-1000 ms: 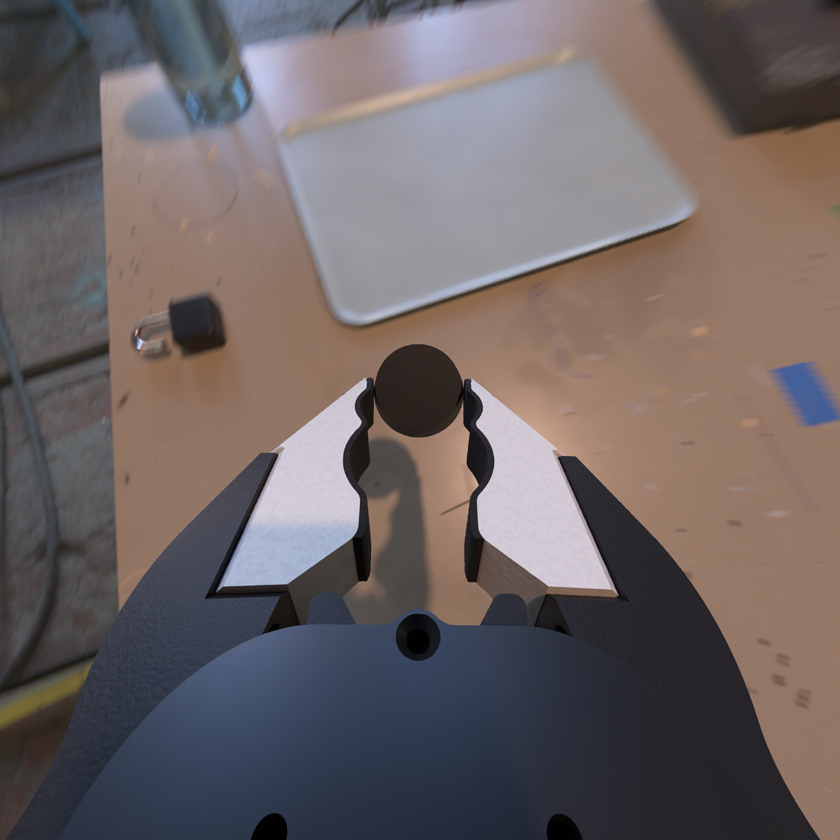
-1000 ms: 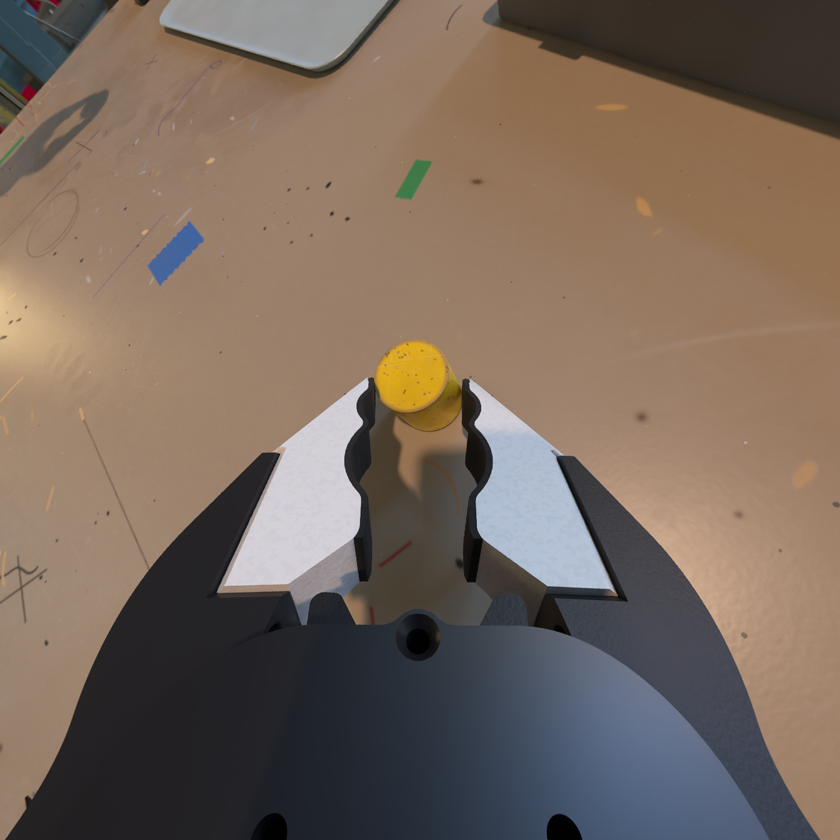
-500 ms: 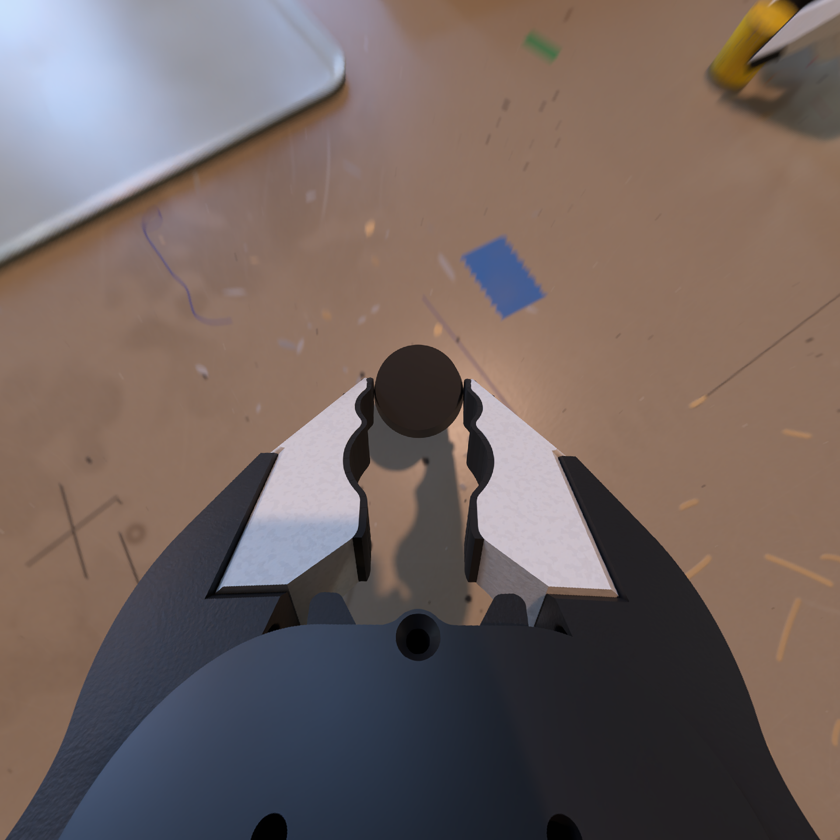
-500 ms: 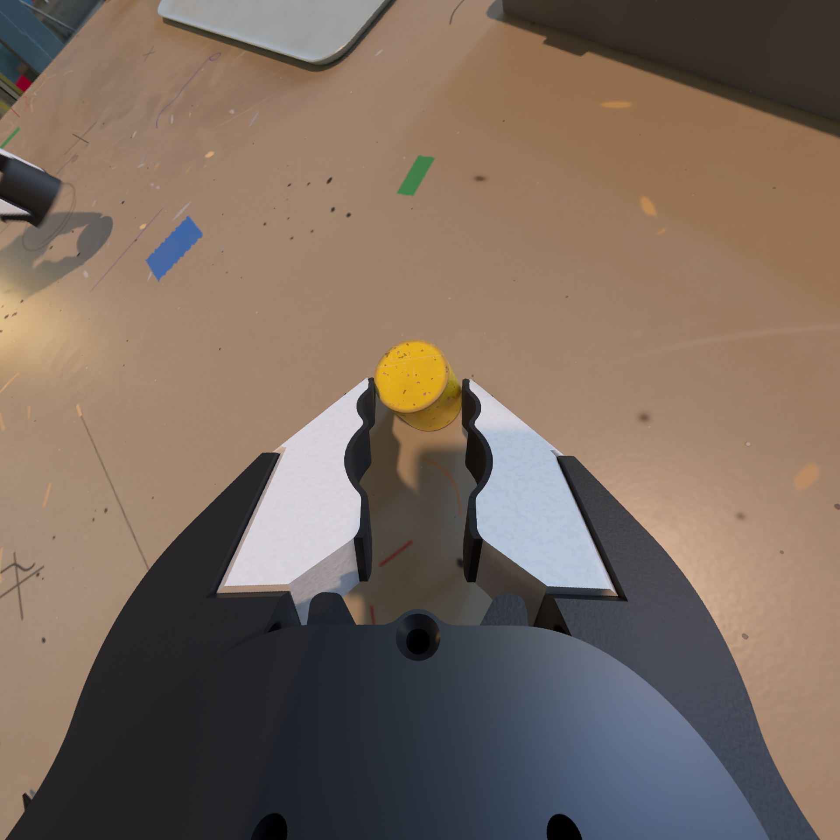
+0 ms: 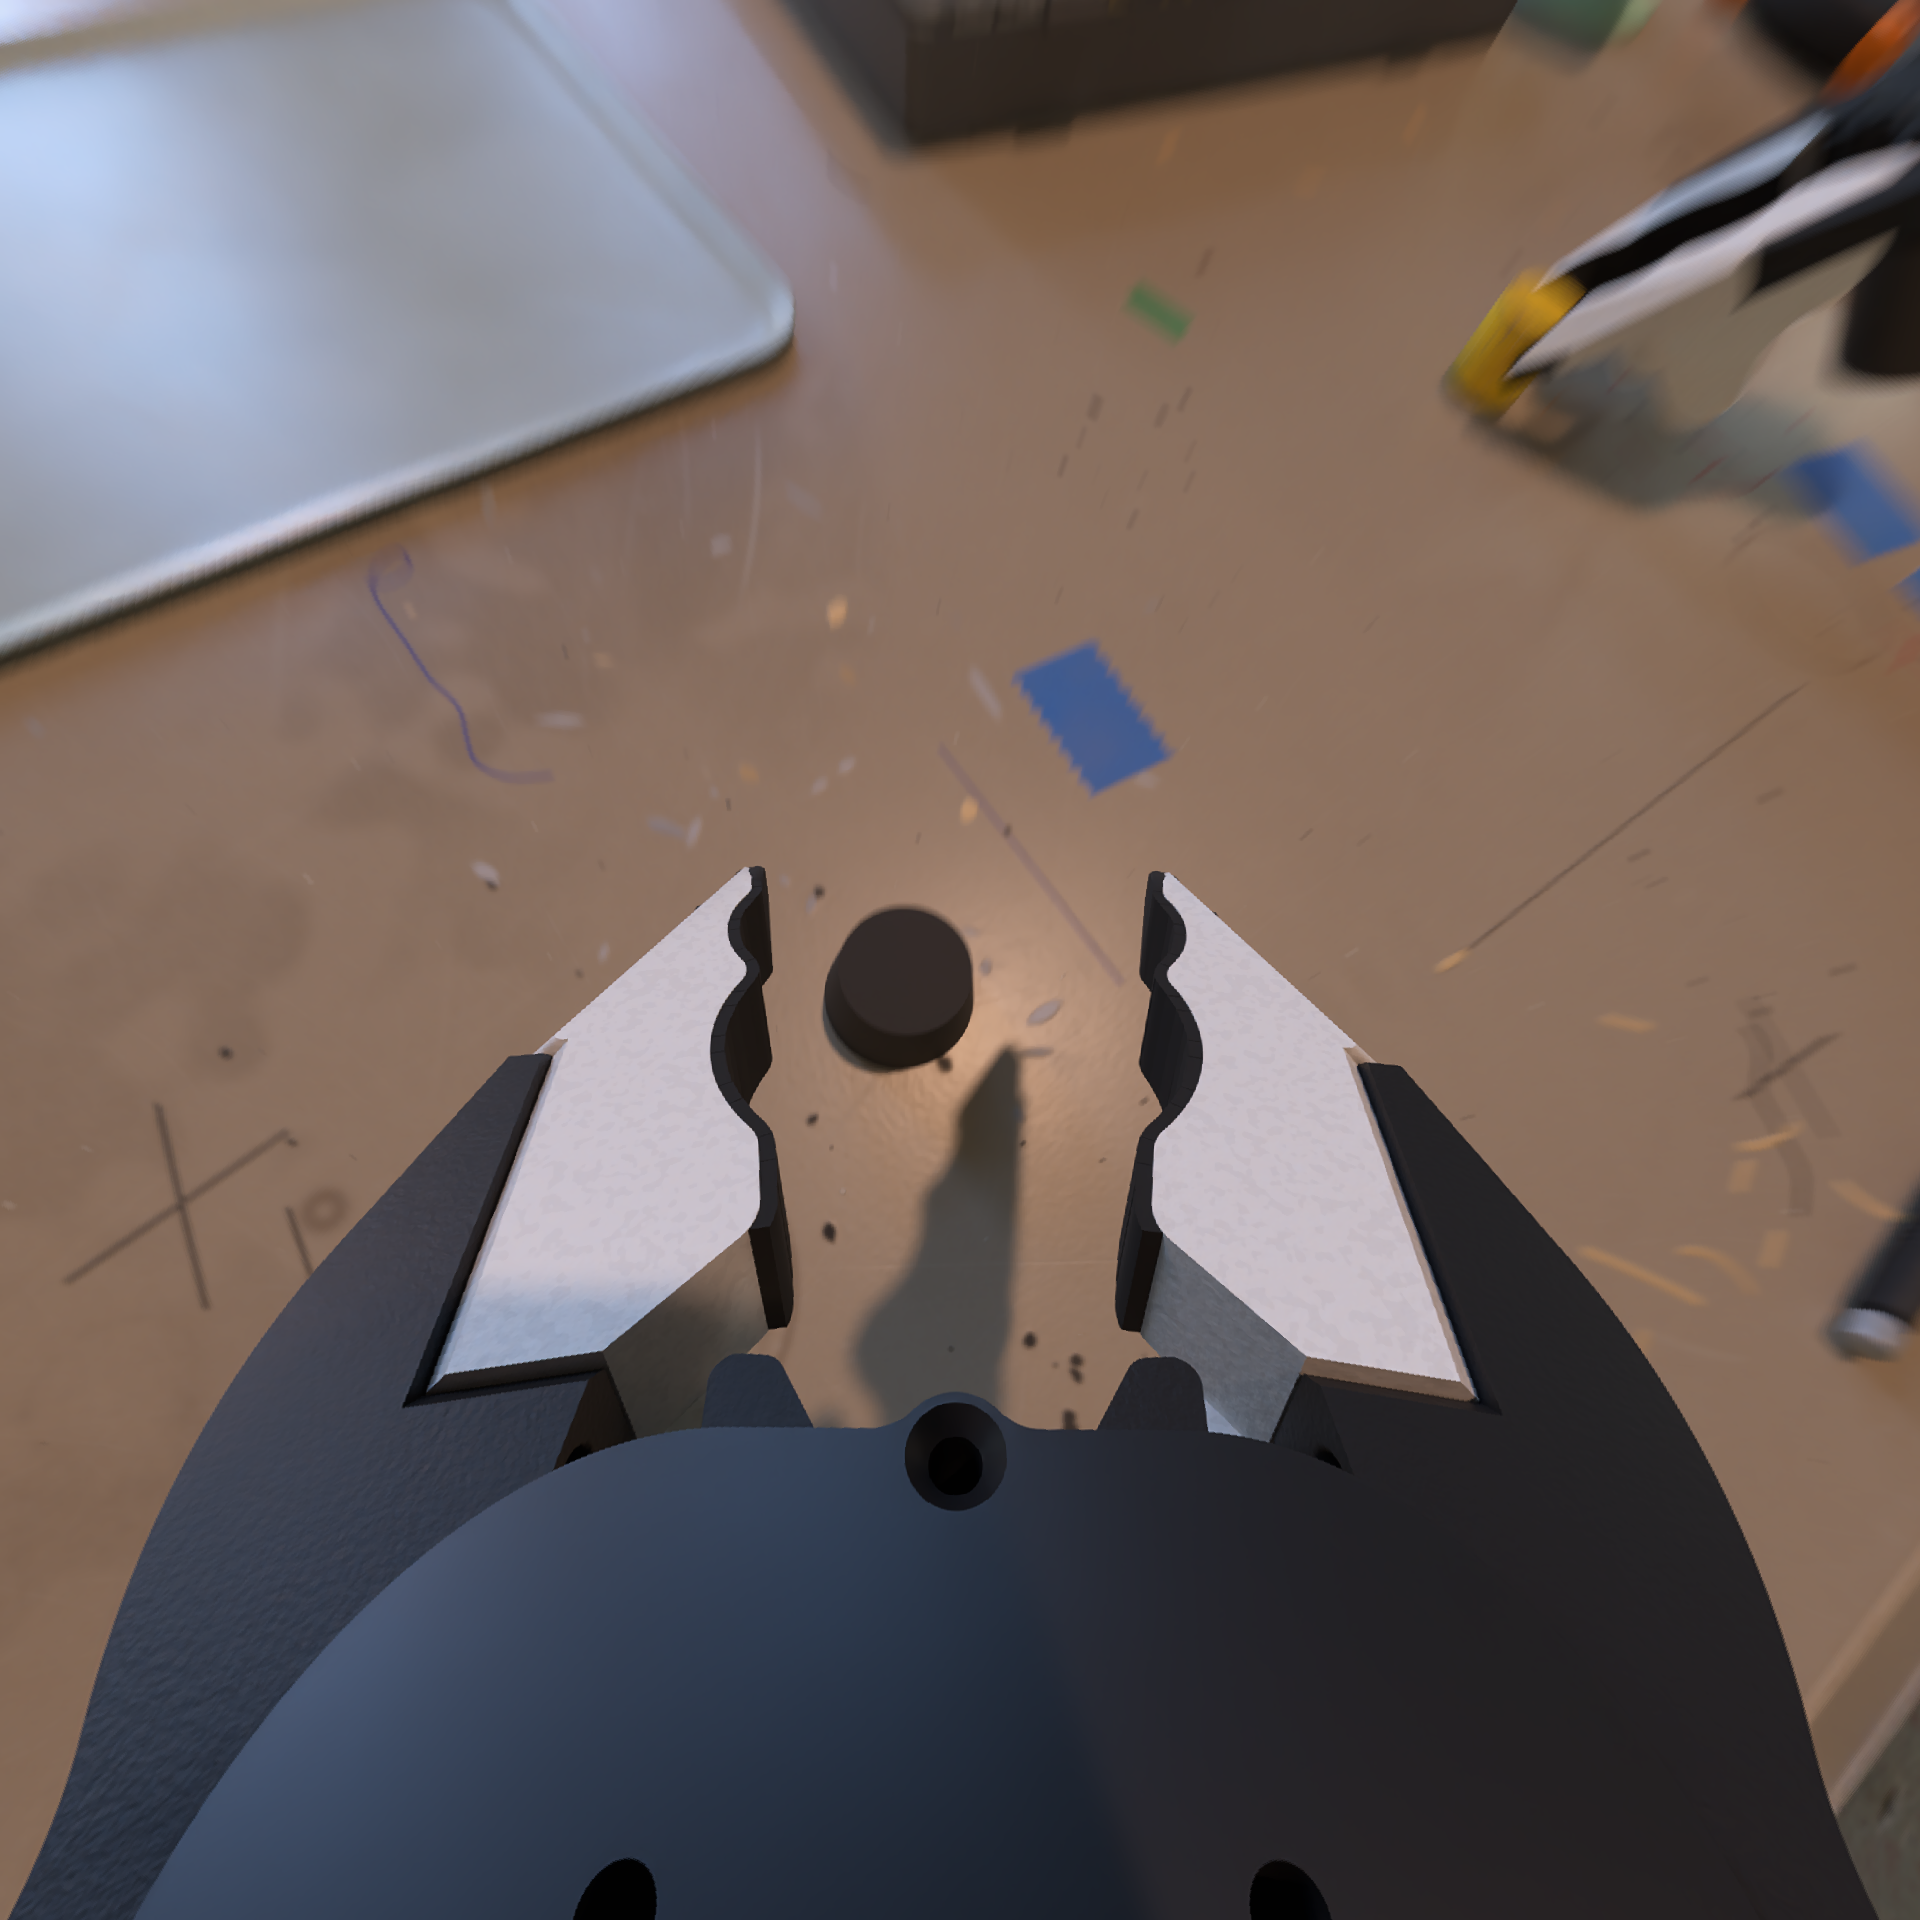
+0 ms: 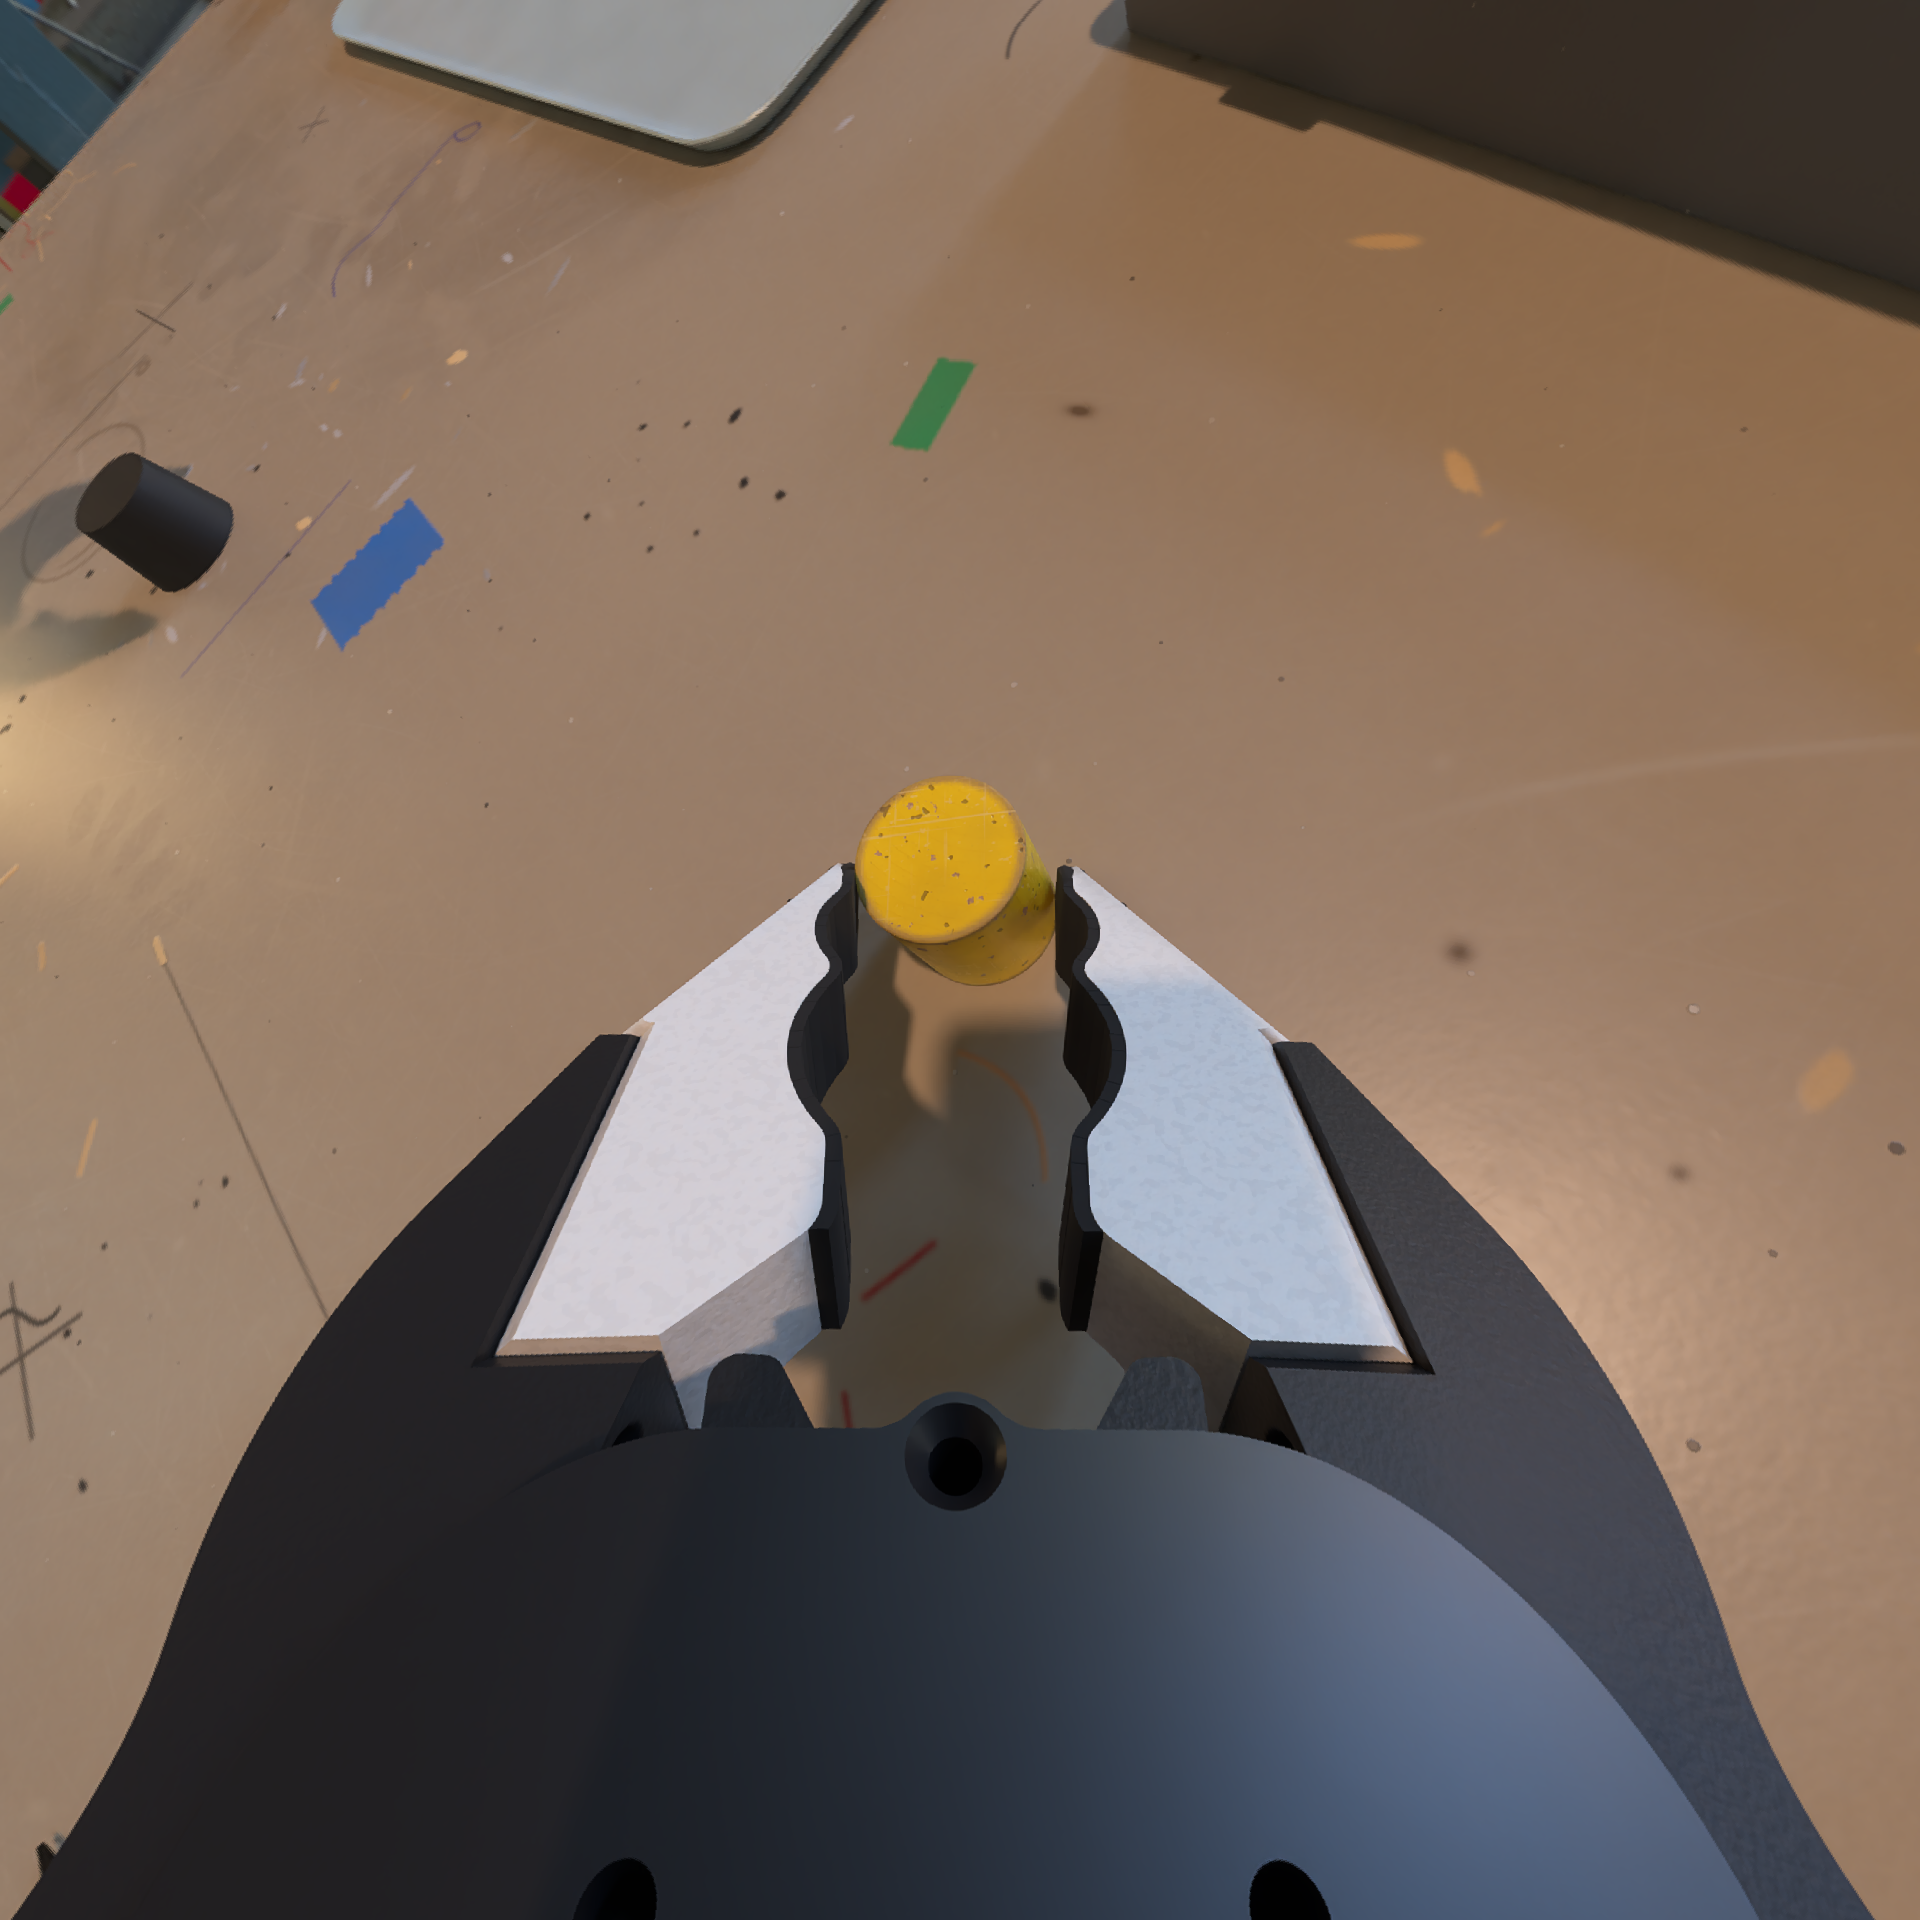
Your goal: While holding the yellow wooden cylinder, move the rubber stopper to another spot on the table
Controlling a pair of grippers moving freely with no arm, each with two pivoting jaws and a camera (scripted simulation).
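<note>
The black rubber stopper [image 5: 899, 987] sits free between the fingers of my left gripper [image 5: 954, 881], which is open and touches nothing. In the right wrist view the stopper [image 6: 156, 520] shows at the far left, tilted, with a shadow beside it; I cannot tell whether it rests on the table. My right gripper [image 6: 956, 871] is shut on the yellow wooden cylinder [image 6: 945, 904] at its fingertips, a little above the table. The left wrist view shows that gripper [image 5: 1538, 332] blurred at the upper right with the cylinder [image 5: 1496, 338].
A grey tray [image 5: 312, 312] lies at the back left and a dark box [image 5: 1143, 62] stands behind it. Blue tape [image 5: 1091, 717] and green tape [image 6: 932, 403] are stuck on the brown table. A dark pen-like object [image 5: 1881, 1299] lies near the right edge.
My left gripper has opened and let go of the stopper, which now lies loose between its fingers. The right gripper still holds the cylinder in the same place.
</note>
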